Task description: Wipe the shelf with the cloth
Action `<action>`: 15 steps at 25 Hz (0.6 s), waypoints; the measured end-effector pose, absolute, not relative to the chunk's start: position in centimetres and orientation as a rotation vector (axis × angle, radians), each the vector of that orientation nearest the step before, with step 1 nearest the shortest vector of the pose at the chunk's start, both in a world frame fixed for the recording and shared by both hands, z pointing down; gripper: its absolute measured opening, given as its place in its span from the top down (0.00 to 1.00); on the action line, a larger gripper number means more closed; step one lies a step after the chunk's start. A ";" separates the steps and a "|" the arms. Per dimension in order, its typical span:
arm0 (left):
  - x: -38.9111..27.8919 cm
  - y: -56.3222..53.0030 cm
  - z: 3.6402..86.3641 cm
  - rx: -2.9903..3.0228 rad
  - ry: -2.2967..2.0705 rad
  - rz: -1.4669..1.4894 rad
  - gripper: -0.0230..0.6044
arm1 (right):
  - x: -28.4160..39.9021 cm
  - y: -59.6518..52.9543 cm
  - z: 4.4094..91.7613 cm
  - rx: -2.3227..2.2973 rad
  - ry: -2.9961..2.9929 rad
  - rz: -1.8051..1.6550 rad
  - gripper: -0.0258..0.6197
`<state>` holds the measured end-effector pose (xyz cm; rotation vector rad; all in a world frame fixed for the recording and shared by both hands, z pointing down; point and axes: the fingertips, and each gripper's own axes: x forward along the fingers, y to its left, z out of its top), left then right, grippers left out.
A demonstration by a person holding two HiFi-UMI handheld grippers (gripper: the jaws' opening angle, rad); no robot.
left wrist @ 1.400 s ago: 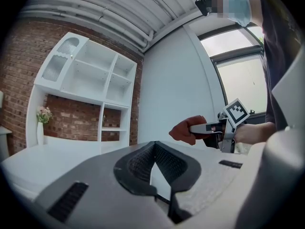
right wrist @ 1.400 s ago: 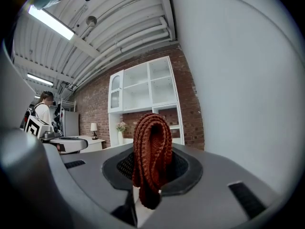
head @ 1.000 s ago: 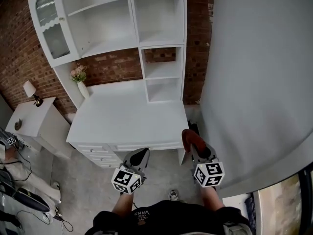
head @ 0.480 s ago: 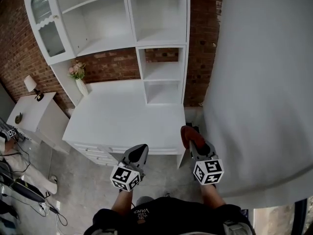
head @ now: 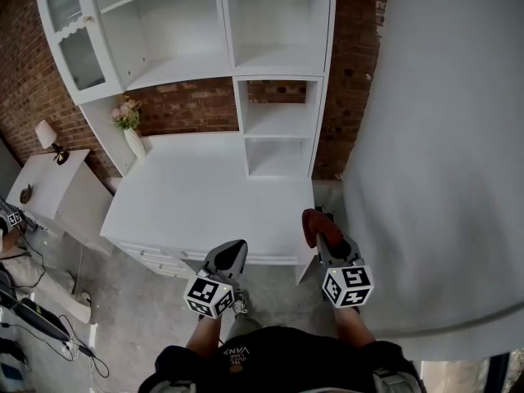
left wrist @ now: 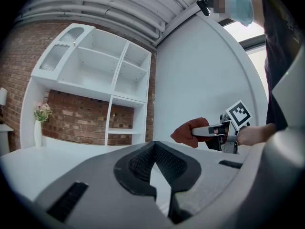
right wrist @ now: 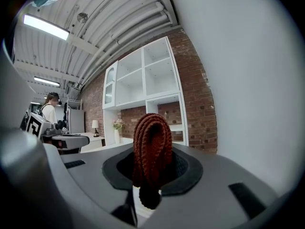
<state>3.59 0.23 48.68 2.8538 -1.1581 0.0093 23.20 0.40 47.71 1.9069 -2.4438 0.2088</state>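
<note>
A tall white shelf unit (head: 278, 56) rises from the back of a white desk top (head: 205, 195), against a brick wall. My right gripper (head: 316, 229) hovers off the desk's front right corner, shut on a folded rust-red knitted cloth (head: 311, 222). In the right gripper view the cloth (right wrist: 151, 142) stands up between the jaws. My left gripper (head: 232, 252) hangs just off the desk's front edge, shut and holding nothing. From the left gripper view its pads (left wrist: 143, 163) meet at the tips, and the cloth (left wrist: 188, 132) shows to the right.
A vase of pink flowers (head: 129, 129) stands at the desk's back left. A low white side table (head: 49, 187) with a lamp (head: 47, 136) sits farther left. A grey wall (head: 442, 137) closes the right side. Cables (head: 33, 318) lie on the floor at left. A person (right wrist: 50, 106) stands far off.
The desk and shelf have drawn slightly nearer and shifted in the head view. Both grippers keep about the same places, and the right one still holds the cloth.
</note>
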 end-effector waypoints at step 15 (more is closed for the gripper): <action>-0.8 -12.8 47.7 2.940 -0.961 -0.006 0.95 | 17.4 -12.7 45.4 2.028 -2.362 0.135 0.83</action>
